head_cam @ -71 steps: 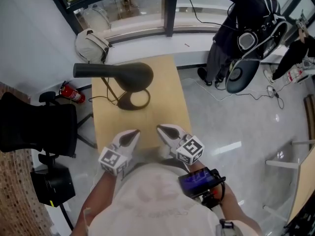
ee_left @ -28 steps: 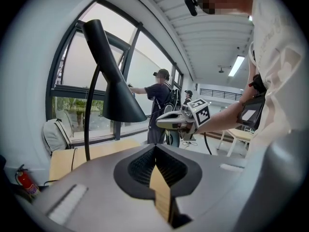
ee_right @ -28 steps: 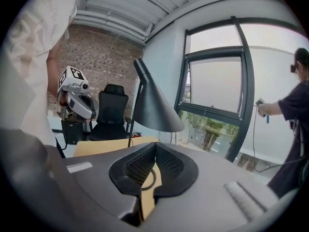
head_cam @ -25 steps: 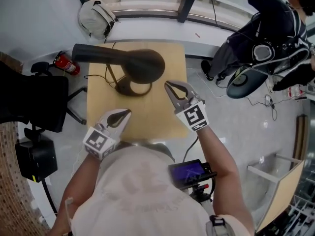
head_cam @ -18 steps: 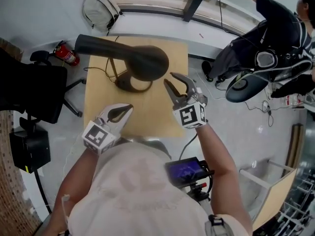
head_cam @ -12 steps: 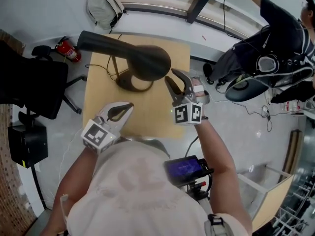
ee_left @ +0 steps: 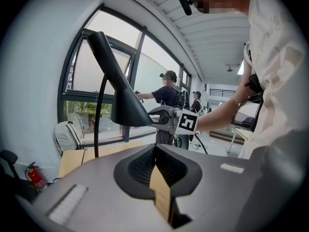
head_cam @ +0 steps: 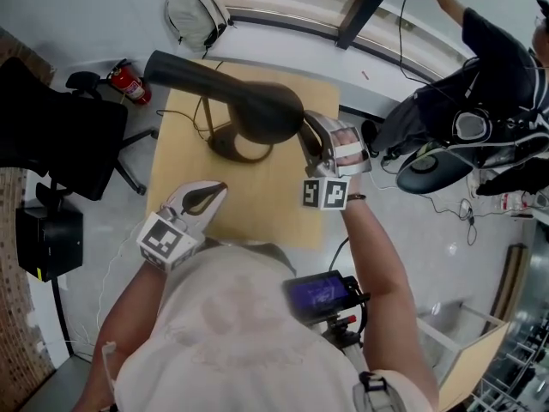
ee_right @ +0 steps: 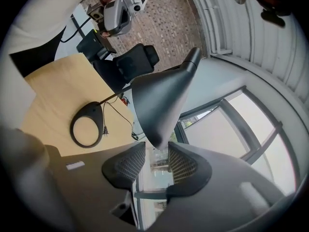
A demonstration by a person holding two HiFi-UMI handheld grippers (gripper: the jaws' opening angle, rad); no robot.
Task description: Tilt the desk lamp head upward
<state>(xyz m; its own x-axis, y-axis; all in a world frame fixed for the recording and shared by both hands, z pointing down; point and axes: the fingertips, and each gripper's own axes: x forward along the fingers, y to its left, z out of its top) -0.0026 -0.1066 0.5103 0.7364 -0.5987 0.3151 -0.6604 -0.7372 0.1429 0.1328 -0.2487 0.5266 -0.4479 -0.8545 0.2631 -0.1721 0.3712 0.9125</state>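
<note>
Head view shows the lamp head (head_cam: 268,114) hanging over the far half of the desk (head_cam: 257,209), above its ring-shaped base (head_cam: 223,153), with the mouth of the shade turned down toward the desktop. The right gripper (head_cam: 309,131) is at the shade's near right edge. In the right gripper view the jaws stand apart and the lower rim of the lamp head (ee_right: 159,100) dips just into the gap between them. I see no clamping yet and cannot confirm that the pads touch the rim. The left gripper (head_cam: 208,192) rests low over the near part of the desk, well apart from the lamp. The left gripper view shows its jaws brought together with nothing between them. My assessment is that the approach is complete and the tilt itself has not begun. What remains is to close on the rim and swing the head upward, and the base may need steadying if it shifts. No container stands on the desk. The only one noted is a backpack (head_cam: 197,11) on the floor by the window, and its contents are not visible.
</note>
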